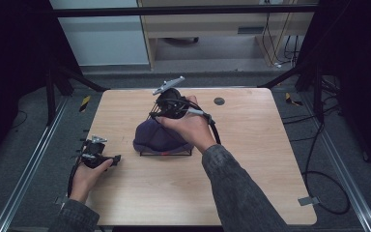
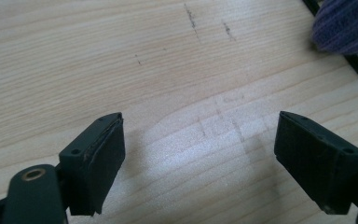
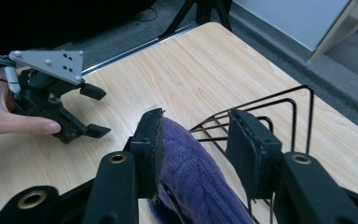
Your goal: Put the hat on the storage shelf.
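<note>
High view: a light wooden counter (image 1: 251, 159) carries a purple knitted hat (image 1: 157, 137) draped over a black wire stand (image 1: 166, 153) near the centre of the frame. The right gripper (image 1: 166, 108), held in the right hand (image 1: 191, 128), sits at the top of the hat, its grey three-cornered plate (image 1: 168, 85) tilted above it. The left gripper (image 1: 107, 160), held in the left hand (image 1: 88, 175), rests on the counter at the lower left of the frame, well apart from the hat. Right gripper view: the jaws stand partly open, one on each side of the hat (image 3: 198, 177); the left-hand jaw touches the knit, while a gap separates the right-hand jaw from it, with the wire stand (image 3: 279, 105) rising behind. The left gripper (image 3: 95, 112) appears at the upper left of this frame, jaws apart. Left gripper view: the jaws stand wide over bare wood (image 2: 168, 70), holding nothing; the hat's edge (image 2: 347, 23) lies at the upper right corner.
</note>
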A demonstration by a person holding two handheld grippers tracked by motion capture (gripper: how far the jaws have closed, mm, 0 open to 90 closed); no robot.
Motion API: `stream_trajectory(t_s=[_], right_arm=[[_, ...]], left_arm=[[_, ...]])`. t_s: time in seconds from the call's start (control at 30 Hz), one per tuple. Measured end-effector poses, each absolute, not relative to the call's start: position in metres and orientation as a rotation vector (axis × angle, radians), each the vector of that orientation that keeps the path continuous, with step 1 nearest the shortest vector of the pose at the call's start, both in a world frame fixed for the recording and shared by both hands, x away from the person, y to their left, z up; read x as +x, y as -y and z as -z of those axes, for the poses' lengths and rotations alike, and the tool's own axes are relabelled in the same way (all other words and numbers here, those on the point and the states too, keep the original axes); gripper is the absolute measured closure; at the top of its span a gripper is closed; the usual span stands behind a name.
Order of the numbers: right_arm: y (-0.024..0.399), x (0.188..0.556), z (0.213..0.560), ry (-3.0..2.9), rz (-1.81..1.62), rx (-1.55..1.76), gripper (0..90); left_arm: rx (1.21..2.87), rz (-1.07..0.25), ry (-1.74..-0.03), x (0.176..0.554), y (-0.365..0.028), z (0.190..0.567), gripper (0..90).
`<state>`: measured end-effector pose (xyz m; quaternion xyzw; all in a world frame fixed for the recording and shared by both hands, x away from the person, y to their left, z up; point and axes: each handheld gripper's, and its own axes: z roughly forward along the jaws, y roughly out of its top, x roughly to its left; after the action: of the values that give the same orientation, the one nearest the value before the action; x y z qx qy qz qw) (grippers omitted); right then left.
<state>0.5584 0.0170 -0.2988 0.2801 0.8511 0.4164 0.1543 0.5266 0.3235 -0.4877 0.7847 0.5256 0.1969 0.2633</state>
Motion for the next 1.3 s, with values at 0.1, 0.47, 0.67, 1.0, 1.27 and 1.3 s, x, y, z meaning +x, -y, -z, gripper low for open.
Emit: stream_trajectory(t_s=[0.1,0.47,0.67,1.0,1.27,1.3], right_arm=[[-0.013,0.557,0.296,-2.429,-1.201,0.802,54.5],[0.002,0.550,0.288,-2.400,-1.217,0.810,46.0],[0.014,0.547,0.285,-2.360,-1.208,0.865,27.3],[0.044,0.538,0.272,-2.251,-1.234,0.916,11.2],[0.075,0.527,0.271,-2.223,-1.243,0.932,8.5],[0.078,0.526,0.271,-2.222,-1.241,0.934,8.5]], left_arm=[[2.138,-0.528,-1.425,0.527,-0.323,0.490,14.8],[2.131,-0.496,-1.424,0.527,-0.320,0.493,10.8],[2.138,-0.502,-1.411,0.527,-0.319,0.494,6.5],[2.132,-0.503,-1.406,0.527,-0.319,0.495,4.5],[2.134,-0.503,-1.399,0.527,-0.318,0.496,2.4],[2.133,-0.504,-1.399,0.527,-0.318,0.496,2.2]])
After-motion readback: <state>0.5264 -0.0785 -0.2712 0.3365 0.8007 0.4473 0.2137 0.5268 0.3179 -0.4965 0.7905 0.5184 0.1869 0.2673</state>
